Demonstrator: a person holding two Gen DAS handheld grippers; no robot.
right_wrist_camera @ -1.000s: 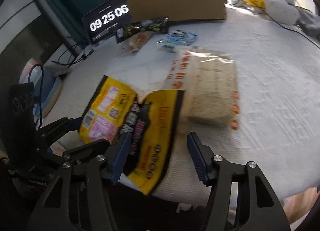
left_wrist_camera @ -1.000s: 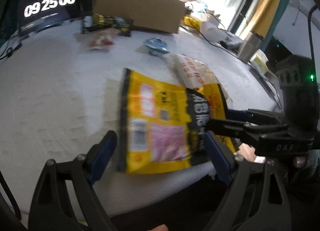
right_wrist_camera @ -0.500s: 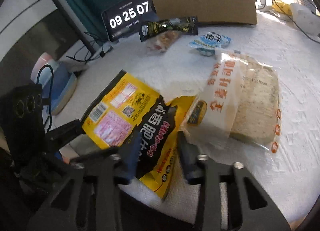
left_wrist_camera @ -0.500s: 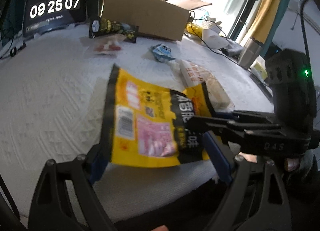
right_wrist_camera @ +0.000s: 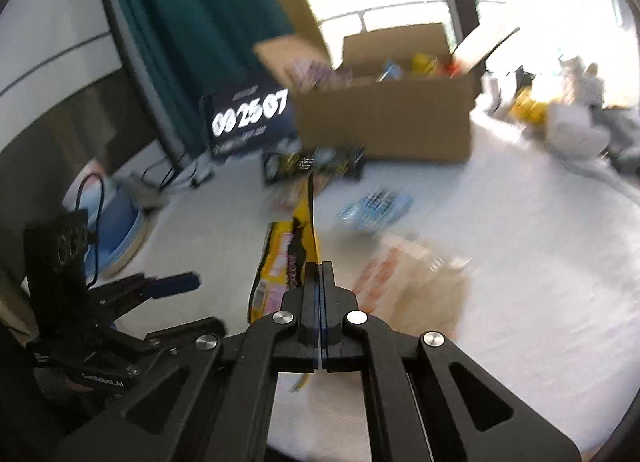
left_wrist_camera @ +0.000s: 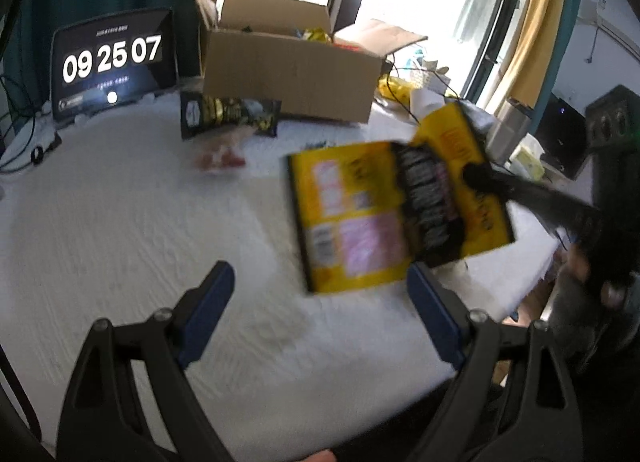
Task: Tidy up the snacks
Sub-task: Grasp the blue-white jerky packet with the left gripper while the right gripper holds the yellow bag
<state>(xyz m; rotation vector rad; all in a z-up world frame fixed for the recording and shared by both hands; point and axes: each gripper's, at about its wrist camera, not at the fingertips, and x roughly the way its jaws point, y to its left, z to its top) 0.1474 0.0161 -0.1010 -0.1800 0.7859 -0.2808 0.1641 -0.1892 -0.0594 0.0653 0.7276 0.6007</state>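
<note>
The right gripper (right_wrist_camera: 320,274) is clamped flat on the yellow snack bag (left_wrist_camera: 384,213), which hangs clear of the white table (left_wrist_camera: 120,221), just ahead of its fingertips and edge-on to its own camera. Its jaws have just been closing, with the bag between them. The bag looks light, thin and floppy — crinkly film that may slip or swing, so a pinch near the sealed edge seems safest. The left gripper (left_wrist_camera: 320,314) stands wide and empty, the bag just beyond its right finger — the cardboard box (left_wrist_camera: 292,73) lies farther ahead.

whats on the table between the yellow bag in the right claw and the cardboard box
In the right wrist view, a black snack packet lies before the cardboard box, beyond the yellow bag pinched in the right claw; a blurred clear wrapper lies nearer.
</note>
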